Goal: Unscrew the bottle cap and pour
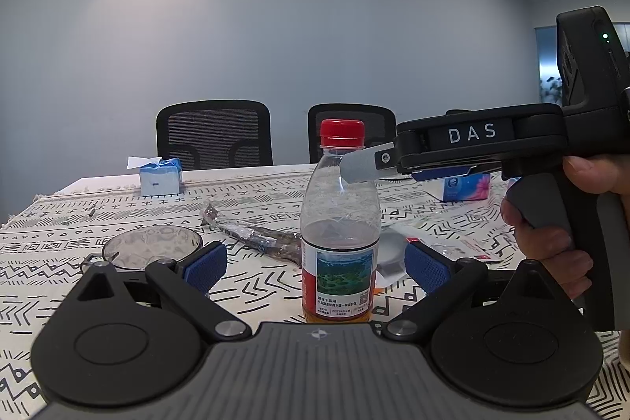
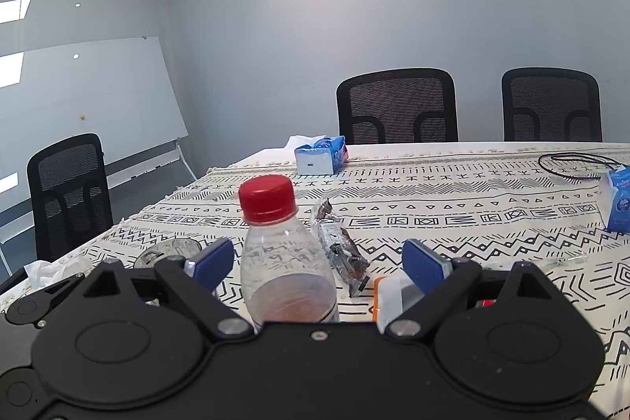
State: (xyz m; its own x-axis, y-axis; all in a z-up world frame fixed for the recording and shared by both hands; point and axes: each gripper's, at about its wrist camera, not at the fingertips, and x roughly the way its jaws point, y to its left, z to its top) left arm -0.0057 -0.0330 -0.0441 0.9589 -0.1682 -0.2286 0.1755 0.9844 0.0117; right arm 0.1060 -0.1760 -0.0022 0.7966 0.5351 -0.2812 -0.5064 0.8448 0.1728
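Your left tongs (image 1: 315,264): black linkage arms, round black pivot discs, silver screw heads, blue textured pads (image 1: 204,268), ribbed grey housing with a small compass-style mark. Your right tongs (image 2: 317,262): same black build, blue pads. From the left wrist view its body reads "DAS" in white, grey finger with a screw, green LED lit, grey trigger.

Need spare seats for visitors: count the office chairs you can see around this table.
3. Two chairs stand side by side behind the table's far edge; a third stands at the left side by the whiteboard. More may be out of view.
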